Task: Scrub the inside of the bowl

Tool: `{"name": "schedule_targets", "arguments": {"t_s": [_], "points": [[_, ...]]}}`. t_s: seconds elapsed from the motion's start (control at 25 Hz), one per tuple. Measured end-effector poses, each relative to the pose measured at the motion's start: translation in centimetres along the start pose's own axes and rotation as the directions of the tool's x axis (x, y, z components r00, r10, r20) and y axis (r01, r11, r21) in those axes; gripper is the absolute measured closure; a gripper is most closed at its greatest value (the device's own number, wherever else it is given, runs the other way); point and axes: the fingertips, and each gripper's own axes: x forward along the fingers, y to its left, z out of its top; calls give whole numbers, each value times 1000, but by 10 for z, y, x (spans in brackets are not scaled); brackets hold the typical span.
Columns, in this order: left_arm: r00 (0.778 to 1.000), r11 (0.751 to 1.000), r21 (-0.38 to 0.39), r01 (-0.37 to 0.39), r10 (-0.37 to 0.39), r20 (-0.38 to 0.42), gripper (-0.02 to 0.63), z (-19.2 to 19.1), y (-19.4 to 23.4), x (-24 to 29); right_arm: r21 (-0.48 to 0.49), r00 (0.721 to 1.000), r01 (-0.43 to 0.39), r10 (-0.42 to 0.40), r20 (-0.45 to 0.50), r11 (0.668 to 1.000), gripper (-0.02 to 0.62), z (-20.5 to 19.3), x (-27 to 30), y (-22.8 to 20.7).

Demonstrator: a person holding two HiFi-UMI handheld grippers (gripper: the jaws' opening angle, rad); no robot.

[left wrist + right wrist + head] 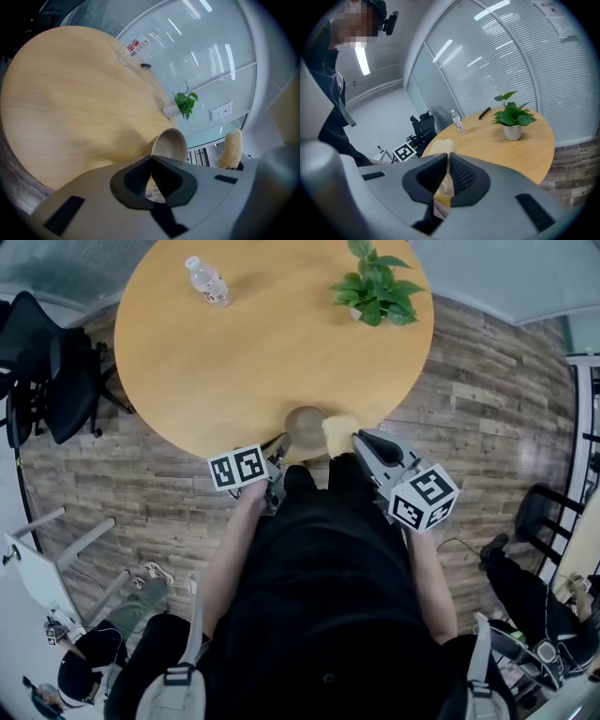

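As the left gripper [277, 448] pinches the bowl [306, 425] at the table [244, 352] edge, the right gripper [356, 439] clasps a sponge [339, 430]

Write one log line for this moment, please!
left gripper: shut on bowl | right gripper: shut on sponge | sponge beside bowl, not inside | bowl at table edge

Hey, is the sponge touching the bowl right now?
Apart. The left gripper view shows window between the sponge and the bowl.
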Motion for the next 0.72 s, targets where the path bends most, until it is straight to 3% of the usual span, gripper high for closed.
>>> {"name": "schedule_targets", "arguments": {"t_s": [0.4,0.64,0.72], "points": [[999,999,49,-10,8,42,594,13,-13,-43,-92,997,-65,60,-50,994,569,-13,30,39],[995,994,99,48,-56,82,594,26,-40,-64,-244,994,-50,24,-107,969,569,-13,57,61],[994,989,148,28,-43,98,594,32,-42,-71,-310,992,-39,1,-123,950,569,-11,65,66]]}}
